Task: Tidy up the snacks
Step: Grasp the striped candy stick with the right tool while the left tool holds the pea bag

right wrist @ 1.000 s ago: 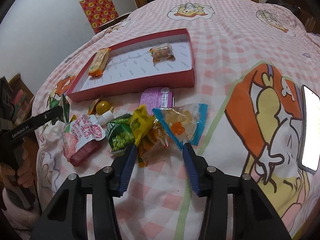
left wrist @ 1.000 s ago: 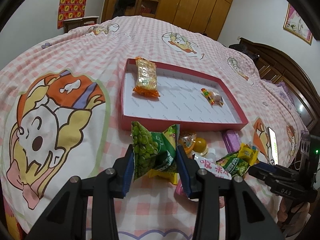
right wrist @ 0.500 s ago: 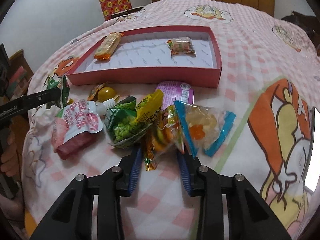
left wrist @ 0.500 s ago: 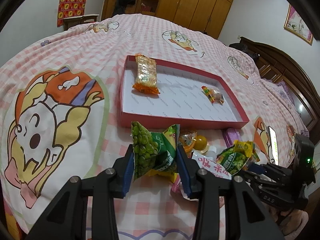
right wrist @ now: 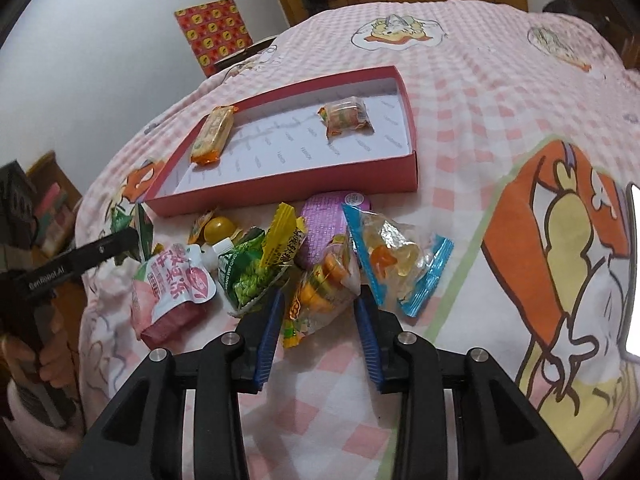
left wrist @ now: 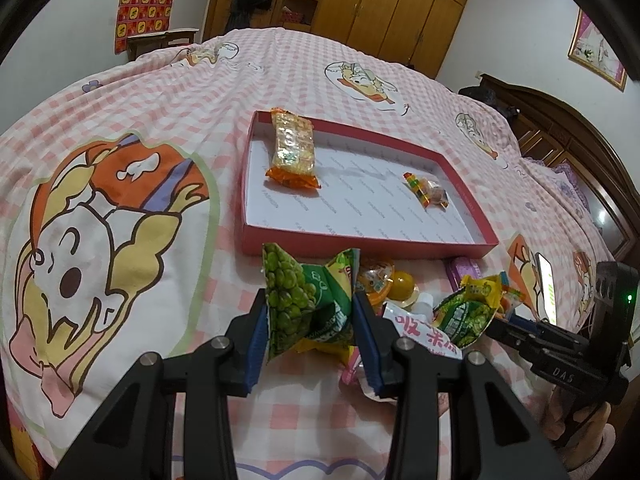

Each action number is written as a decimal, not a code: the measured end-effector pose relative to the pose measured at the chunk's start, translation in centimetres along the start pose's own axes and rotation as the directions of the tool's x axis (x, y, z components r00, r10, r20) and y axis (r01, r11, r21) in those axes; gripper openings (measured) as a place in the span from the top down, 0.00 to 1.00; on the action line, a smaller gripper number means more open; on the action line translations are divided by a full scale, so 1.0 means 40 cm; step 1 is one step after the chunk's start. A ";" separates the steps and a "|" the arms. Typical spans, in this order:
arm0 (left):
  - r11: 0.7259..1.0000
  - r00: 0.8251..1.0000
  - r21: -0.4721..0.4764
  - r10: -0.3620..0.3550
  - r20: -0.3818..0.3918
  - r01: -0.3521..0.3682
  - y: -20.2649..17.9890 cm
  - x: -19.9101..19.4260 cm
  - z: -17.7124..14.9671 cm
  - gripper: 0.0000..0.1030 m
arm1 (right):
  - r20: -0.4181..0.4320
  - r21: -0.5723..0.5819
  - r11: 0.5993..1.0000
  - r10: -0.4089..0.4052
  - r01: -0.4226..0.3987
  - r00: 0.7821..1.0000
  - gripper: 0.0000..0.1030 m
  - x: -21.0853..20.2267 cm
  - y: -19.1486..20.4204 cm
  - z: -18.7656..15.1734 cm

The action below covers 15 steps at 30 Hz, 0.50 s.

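Ahead of the left hand-held gripper, clamped on a green pea packet, the red tray holds an orange wafer bar and a small candy bag; the right hand-held gripper grasps an orange snack bag.

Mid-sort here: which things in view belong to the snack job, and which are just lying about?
Job:
red tray
green pea bag in left claw
orange candy pack between right claw fingers
blue jelly pack
pink pouch

Lying about:
lit phone
wall poster
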State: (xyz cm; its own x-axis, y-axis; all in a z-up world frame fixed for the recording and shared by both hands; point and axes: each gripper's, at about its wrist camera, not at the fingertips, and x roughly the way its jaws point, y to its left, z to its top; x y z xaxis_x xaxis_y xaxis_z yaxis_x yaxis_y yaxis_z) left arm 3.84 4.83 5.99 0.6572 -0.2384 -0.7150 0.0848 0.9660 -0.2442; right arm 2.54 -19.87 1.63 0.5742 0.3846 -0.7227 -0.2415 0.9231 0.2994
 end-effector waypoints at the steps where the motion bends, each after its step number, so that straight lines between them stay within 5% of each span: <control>1: 1.000 1.000 0.000 0.000 0.001 0.000 0.000 0.000 0.000 0.59 | 0.000 0.007 1.000 0.003 -0.003 1.000 0.63 0.001 -0.002 0.001; 15: 1.000 1.000 0.004 0.001 0.011 -0.001 -0.002 -0.009 0.008 0.59 | 0.019 0.013 1.000 0.005 -0.005 1.000 0.75 -0.017 0.001 0.000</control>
State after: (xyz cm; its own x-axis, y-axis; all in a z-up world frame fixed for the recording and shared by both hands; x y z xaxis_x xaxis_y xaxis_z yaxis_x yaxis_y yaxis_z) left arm 3.83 4.88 6.45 0.6658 -0.2366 -0.7076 0.0871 0.9666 -0.2412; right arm 2.12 -20.09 2.14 0.5878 0.3891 -0.7092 -0.2340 0.9210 0.3114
